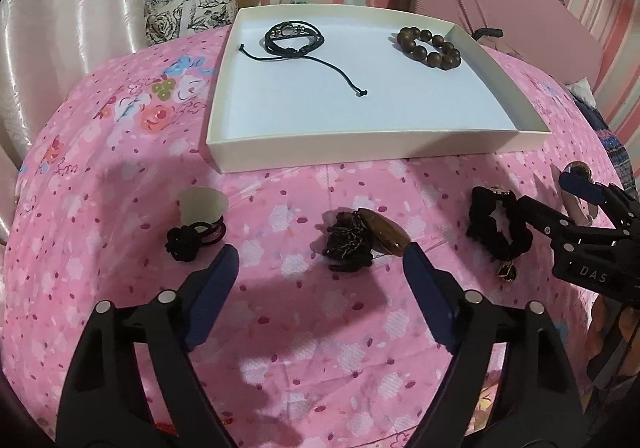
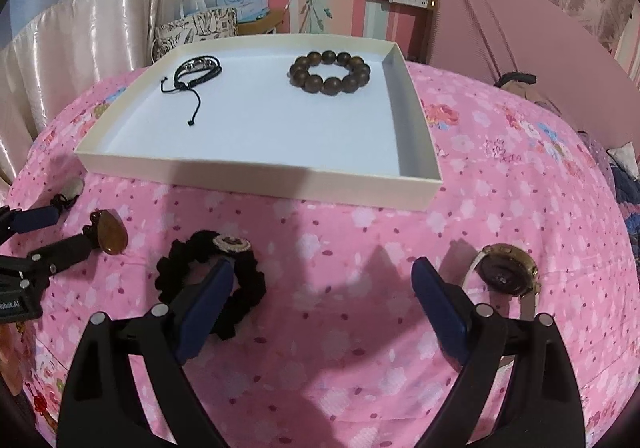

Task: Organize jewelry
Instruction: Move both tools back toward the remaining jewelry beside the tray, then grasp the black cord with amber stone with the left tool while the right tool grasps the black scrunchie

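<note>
On a pink floral bedspread (image 1: 280, 328), two hand-held grippers hang over a row of loose jewelry, while a shallow white tray (image 1: 360, 151) beyond them already holds a black cord bracelet (image 1: 294, 35) and a brown bead bracelet (image 1: 430, 45). Four pieces lie outside the tray: a pale stone on a knotted black cord (image 1: 198, 224) at the far left, an amber pendant (image 1: 384, 234) with its bunched dark cord in the middle, a black scrunchie (image 2: 216, 284) next, and a watch (image 2: 504, 272) at the far right. The left gripper (image 1: 320, 260) stands wide apart and empty, the pendant lying just ahead and between its fingers, nearer the right-hand one; the pendant's long axis runs slantwise from upper left to lower right, toward that fingertip, so a clean pinch would probably call for a slight shift right or a roll of the wrist. The right gripper (image 2: 322, 276) is likewise spread and holds nothing, bare cloth between its fingers, its left finger over the scrunchie and its right finger just beside the watch. Judged from this layout, the left hand is nearer the pendant and the right must pick a side before closing.
</note>
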The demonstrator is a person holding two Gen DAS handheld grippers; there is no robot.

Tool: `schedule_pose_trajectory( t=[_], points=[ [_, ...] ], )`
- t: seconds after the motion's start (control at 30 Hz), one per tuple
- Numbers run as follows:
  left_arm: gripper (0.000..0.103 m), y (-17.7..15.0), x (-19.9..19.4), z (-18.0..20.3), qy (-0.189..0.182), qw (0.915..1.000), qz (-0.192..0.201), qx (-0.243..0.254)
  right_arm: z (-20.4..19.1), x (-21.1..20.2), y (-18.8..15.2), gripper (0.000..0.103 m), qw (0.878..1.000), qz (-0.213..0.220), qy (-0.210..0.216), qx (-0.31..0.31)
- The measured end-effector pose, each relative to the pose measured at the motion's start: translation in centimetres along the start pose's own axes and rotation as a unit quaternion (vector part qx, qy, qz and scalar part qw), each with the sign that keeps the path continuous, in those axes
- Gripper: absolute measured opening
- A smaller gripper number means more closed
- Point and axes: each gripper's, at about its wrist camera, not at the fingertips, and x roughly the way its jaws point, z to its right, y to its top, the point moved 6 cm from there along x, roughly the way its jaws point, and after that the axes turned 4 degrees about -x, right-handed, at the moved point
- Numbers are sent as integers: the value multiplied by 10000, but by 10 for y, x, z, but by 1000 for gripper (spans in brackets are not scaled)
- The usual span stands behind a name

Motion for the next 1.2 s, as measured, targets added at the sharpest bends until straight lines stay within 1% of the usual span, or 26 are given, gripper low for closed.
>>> schedule_pose_trajectory(
  t=[0.07,0.13,0.23,0.27,0.3,0.33,0.37,0.43,0.5,0.53,0.6,0.7,0.73,0.77,0.8,0.9,0.97,1.03,1.2],
  points=[
    [79,0,3,1,13,10000,-20,32,0,1,0,90,10000,-14,50,18],
    [73,0,6,1,-10,10000,-25,53,-1,3,-2,90,10000,-37,62,7],
    [73,2,7,2,-34,10000,28,79,-3,7,-3,89,9999,-88,109,5],
    [73,2,7,2,-30,10000,35,80,-3,8,-4,87,9999,-97,108,-5],
    [70,2,8,3,-40,9999,43,83,-4,9,-4,83,9999,-104,106,-24],
    [66,2,8,3,-59,9999,56,96,-4,10,-4,83,9999,-106,116,-29],
    [64,2,9,4,-70,9999,60,103,-4,11,-5,82,9999,-114,121,-28],
    [57,2,11,4,-84,9999,32,100,-5,12,-5,79,9998,-123,143,-40],
    [51,2,14,4,-126,9999,-17,104,-7,11,-5,72,9997,-102,195,-58],
    [51,2,14,4,-116,9999,-10,118,-8,11,-4,71,9997,-95,203,-85],
    [49,3,15,5,-90,9998,18,149,-10,11,-4,64,9996,-89,228,-141],
    [36,3,14,6,-126,9998,22,171,-14,10,-4,57,9994,-85,273,-206],
    [33,2,14,7,-139,9997,21,181,-15,10,-4,55,9993,-81,282,-221],
    [32,2,14,7,-150,9997,24,197,-17,10,-4,52,9992,-78,316,-238],
    [27,2,14,7,-151,9997,17,203,-18,9,-4,47,9990,-81,353,-244],
    [26,2,14,5,-177,9997,7,168,-19,8,-5,40,9988,-86,406,-273],
    [27,3,12,2,-225,9997,2,65,-19,8,-5,39,9987,-88,419,-261],
    [38,4,10,-2,-260,9997,9,-44,-19,8,-5,39,9987,-91,435,-249],
    [53,11,1,-9,-545,9975,97,-447,-18,9,-5,39,9987,-93,424,-258]
  ],
)
